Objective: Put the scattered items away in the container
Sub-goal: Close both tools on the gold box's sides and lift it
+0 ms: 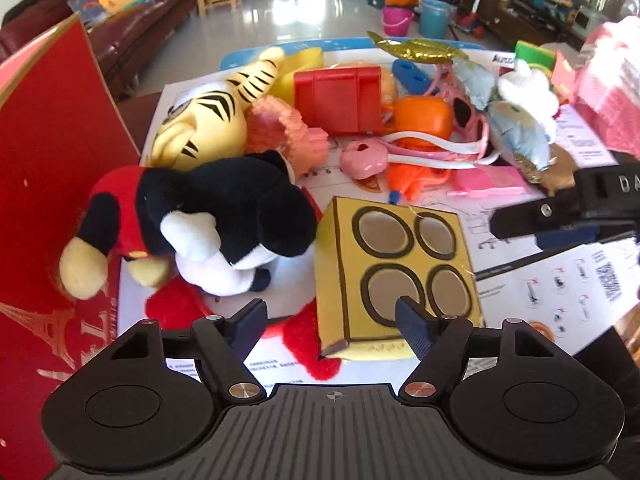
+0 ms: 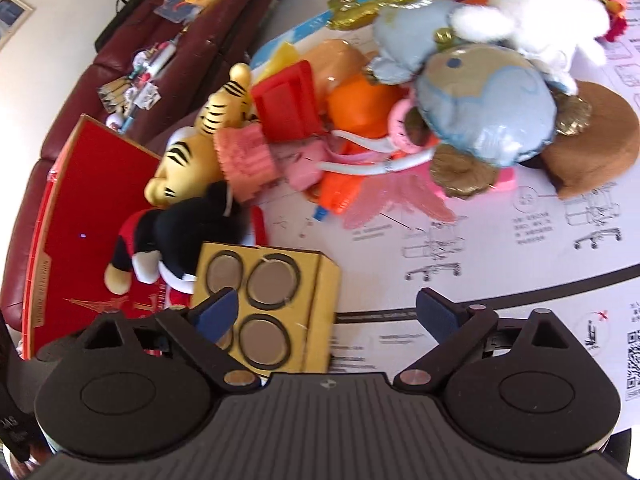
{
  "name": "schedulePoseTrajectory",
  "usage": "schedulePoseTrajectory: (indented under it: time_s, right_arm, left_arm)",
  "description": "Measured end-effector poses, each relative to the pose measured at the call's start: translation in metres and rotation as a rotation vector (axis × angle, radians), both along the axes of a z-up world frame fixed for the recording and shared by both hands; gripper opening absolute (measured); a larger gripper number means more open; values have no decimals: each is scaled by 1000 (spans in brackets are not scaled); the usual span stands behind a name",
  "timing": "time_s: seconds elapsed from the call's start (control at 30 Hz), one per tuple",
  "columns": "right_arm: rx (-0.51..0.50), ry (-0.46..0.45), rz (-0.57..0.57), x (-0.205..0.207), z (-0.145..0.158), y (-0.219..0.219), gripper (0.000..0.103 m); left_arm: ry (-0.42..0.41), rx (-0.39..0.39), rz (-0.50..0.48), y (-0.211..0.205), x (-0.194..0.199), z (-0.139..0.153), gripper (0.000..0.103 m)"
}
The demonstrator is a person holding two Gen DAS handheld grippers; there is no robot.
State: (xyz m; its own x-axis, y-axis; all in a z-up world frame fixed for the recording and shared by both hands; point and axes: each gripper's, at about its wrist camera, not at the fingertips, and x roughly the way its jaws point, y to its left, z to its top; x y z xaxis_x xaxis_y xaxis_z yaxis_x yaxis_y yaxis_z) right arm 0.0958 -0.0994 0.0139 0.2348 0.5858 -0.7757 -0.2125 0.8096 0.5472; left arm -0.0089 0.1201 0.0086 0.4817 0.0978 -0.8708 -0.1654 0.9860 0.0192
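1. Gold box (image 1: 394, 272) with four ringed windows lies just ahead of both tools, probably the next pick, being the nearest loose item.
2. Left gripper (image 1: 331, 326): jaws apart, nothing clamped; box's near corner sits between them, right pad over its face.
3. Right gripper (image 2: 329, 312): jaws wide, empty; box under its left pad.
4. Red container (image 1: 52, 152) stands left of both tools, mouse plush (image 1: 208, 220) against it.
5. Both tools pitch steeply down over the table.

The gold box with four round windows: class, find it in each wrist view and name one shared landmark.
Left wrist view: gold box, lower centre-right, its near end behind the right-hand finger.
Right wrist view: gold box, lower left of centre, partly behind the left-hand finger.
Shared landmark: black-and-red plush mouse beside it.
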Motion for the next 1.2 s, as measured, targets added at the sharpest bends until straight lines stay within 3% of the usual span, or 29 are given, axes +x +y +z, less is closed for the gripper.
schedulePoseTrajectory:
  time_s: [0.07,0.17,0.47,0.53,0.6,0.73,0.87,0.9,0.97,1.2]
  right_arm:
    - [-9,8,-1,1,-2,0,89]
    - [-15,20,15,2,-5,2,85]
    - [0,30,80,-5,-8,20,80]
    - [4,31,92,-7,-9,24,74]
    - [-5,14,110,-9,-7,30,61]
    - [-59,-19,151,-8,-5,44,55]
    - [-103,-54,202,-8,-2,56,39]
    - [-118,-63,211,-9,-2,59,36]
    - [-131,-63,217,-9,-3,62,32]
    - [-145,-89,224,-17,1,64,31]
  left_arm:
    - [40,27,17,0,8,-6,70]
    - [60,-7,16,2,8,-12,53]
    - [84,-19,20,-3,-2,-24,53]
    - [91,-16,15,-6,-1,-26,52]
    - [91,-14,8,-9,-1,-27,51]
    - [84,-10,-4,-11,-3,-26,51]
    - [86,-11,6,-5,-5,-27,53]
    - [86,-19,6,-3,-6,-27,51]
    - [77,-21,2,-2,-9,-27,29]
    - [51,15,-27,-6,-16,-28,25]
